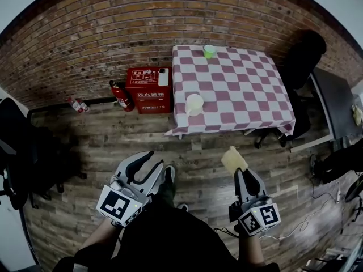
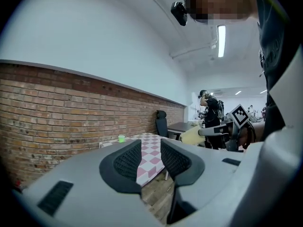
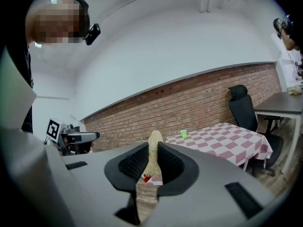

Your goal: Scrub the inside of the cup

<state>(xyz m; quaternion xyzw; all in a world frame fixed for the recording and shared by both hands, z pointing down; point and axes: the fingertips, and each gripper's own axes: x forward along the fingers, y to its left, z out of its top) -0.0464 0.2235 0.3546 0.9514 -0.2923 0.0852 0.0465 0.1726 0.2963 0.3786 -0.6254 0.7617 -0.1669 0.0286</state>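
Over the plank floor (image 1: 108, 143) the left gripper (image 1: 148, 164) is held with jaws apart, nothing between them; the right gripper (image 1: 240, 173) pinches a yellow sponge (image 1: 233, 160). Ahead, a white cup (image 1: 194, 104) and a green cup (image 1: 209, 51) stand well apart on the checked table (image 1: 249, 89)

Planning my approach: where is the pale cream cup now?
In the head view, the pale cream cup stands near the near-left corner of the pink-checked tablecloth, right of the red box.
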